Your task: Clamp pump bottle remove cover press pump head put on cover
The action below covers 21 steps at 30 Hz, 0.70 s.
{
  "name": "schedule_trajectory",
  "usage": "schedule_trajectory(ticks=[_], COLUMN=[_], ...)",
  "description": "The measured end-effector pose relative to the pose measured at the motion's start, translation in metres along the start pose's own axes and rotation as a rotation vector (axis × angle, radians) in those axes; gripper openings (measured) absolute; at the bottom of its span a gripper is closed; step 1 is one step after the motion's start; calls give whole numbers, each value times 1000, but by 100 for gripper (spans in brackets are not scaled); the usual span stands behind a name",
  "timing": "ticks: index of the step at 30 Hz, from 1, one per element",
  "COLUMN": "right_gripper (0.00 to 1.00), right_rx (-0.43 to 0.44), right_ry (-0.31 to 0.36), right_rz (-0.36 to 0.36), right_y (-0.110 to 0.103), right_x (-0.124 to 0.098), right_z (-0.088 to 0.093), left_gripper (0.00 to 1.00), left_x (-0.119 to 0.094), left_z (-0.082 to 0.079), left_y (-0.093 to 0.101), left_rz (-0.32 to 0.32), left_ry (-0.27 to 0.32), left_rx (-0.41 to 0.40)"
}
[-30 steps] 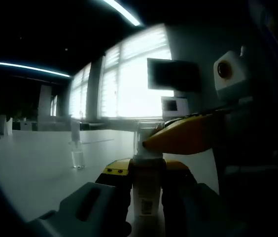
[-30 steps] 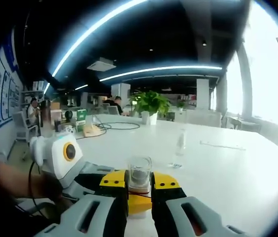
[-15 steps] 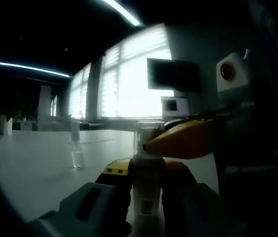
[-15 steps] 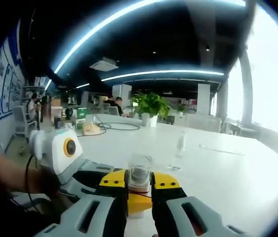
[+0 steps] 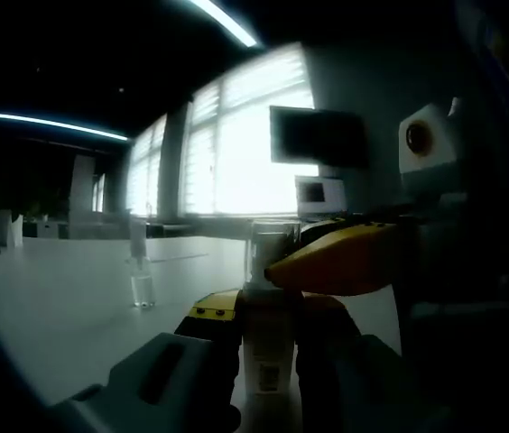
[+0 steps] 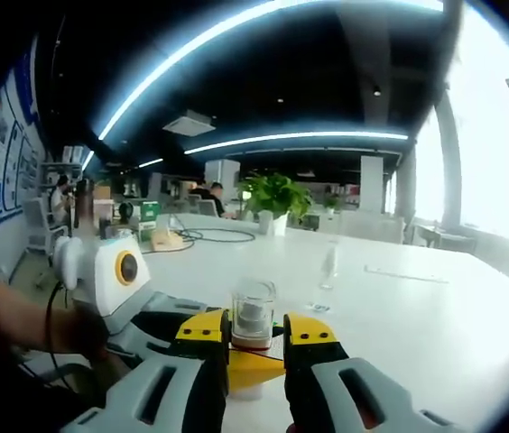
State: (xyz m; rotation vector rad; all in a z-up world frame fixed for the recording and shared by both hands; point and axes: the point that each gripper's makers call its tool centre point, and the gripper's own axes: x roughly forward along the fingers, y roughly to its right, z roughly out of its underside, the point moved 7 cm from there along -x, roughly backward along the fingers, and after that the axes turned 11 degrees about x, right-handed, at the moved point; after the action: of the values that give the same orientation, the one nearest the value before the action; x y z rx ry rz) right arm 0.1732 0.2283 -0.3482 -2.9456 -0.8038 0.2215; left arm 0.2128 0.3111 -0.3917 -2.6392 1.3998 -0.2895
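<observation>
The white pump bottle (image 5: 268, 352) stands upright between my left gripper's (image 5: 268, 317) jaws, which are shut on its body. A clear cover (image 5: 273, 242) sits on the bottle's top. My right gripper (image 5: 336, 262) reaches in from the right, its yellow jaw beside the cover. In the right gripper view the cover (image 6: 253, 311) stands between my right gripper's (image 6: 256, 329) jaws, which are a little apart, with a small gap at the cover's right side. The left gripper (image 6: 253, 370) comes in from the left below the cover, held by a person's hand.
A small clear bottle (image 5: 142, 287) (image 6: 329, 262) stands further out on the wide white table (image 6: 417, 307). A potted plant (image 6: 275, 194) and cables lie at the table's far end. A dark monitor (image 5: 313, 135) hangs by the bright windows.
My right gripper's jaws have spread a little from the cover they were shut on. In the left gripper view its yellow jaw has shifted slightly down and right. The bottle has stayed put.
</observation>
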Motion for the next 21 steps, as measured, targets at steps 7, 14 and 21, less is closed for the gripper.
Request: schedule_trajectory(ticks=[7,14,21], right_gripper=[24,30,33], right_rx=[-8,-37,-13], right_ry=[12,20,52], right_rz=[-13,-44,-73], right_y=[-2,-3,1], right_x=[-1,-3,-7], right_z=[-2,-6,-12], left_gripper=[14,14,14], left_x=[0,0,0], left_z=[0,0,1], left_y=[1,0,-1], left_rz=[0,0,-1], left_ry=[-1,-2,-4], left_rx=[-1,-2,-7])
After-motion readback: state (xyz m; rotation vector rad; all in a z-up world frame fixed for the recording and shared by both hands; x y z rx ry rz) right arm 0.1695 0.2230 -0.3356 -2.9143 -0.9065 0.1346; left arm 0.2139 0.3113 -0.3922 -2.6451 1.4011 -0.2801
